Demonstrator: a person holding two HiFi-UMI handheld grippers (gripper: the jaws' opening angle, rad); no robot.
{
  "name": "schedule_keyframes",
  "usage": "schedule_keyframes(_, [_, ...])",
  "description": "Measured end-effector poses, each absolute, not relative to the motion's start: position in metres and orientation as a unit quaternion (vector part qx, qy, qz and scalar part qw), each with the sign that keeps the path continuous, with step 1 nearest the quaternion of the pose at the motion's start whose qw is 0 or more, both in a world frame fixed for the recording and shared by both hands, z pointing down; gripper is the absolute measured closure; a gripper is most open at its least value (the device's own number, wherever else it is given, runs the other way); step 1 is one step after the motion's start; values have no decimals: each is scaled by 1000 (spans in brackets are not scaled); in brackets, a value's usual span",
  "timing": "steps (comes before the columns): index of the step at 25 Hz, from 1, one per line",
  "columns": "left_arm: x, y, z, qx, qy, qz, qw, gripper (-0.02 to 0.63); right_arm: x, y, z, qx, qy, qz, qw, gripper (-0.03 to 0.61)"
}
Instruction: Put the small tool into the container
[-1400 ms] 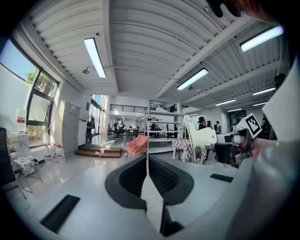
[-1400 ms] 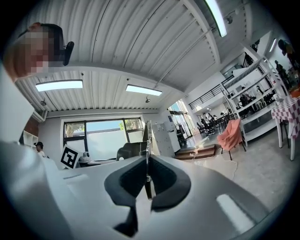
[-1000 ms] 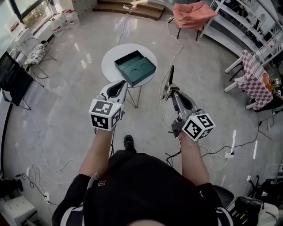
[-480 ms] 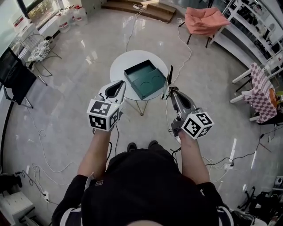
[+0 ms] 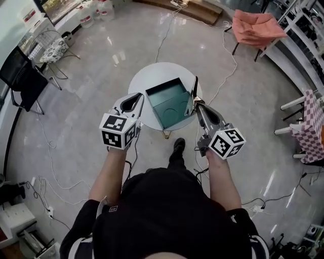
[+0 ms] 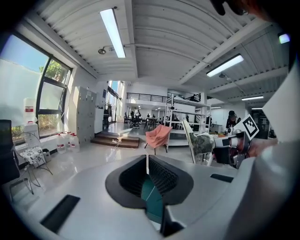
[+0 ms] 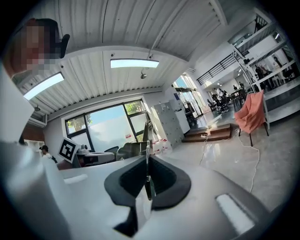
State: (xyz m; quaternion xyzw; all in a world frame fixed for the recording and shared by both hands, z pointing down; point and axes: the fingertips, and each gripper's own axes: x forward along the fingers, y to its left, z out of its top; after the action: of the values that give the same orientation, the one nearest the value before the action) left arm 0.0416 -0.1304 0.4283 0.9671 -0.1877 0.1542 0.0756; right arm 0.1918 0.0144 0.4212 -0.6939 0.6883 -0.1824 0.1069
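A dark green open container (image 5: 172,101) sits on a small round white table (image 5: 147,83). My right gripper (image 5: 194,105) is at the container's right edge, shut on a thin dark small tool (image 5: 195,87) that sticks out past its tips. In the right gripper view the tool (image 7: 146,136) shows as a slim blade pinched in the closed jaws (image 7: 147,159). Over the table's left rim, just left of the container, my left gripper (image 5: 135,97) is shut with nothing in it. In the left gripper view, the green container (image 6: 152,199) shows below the jaws (image 6: 147,161).
A black chair (image 5: 23,81) stands at the left and an orange chair (image 5: 255,28) at the back right. Cables trail over the shiny floor around the table. Water bottles (image 5: 96,10) line the back left wall. The person's shoe (image 5: 177,146) is near the table's front.
The person has walked forward: the table and container have come nearer and now lie right at the gripper tips. Both grippers keep their pose, the right still holding the tool.
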Motion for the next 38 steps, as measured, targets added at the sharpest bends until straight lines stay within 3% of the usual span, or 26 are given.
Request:
schedule_keyframes(10, [142,-181,414,957,-227,167,72,594,301,-74,436,-640,733,-215,83,566])
schedule_keyframes(17, [126,-213,431,943,-268,166,104,594,294,-111,466,-611,752,-244,44,566])
schedule_keyframes(28, [80,-256,459,932,-293,165,134,594,253,-165,535,-579,762,-280,-81,568])
schedule_keyframes(38, [70,-271,494,913,-324,162,189,594,230,-201,614,-482,793,-265,-263,568])
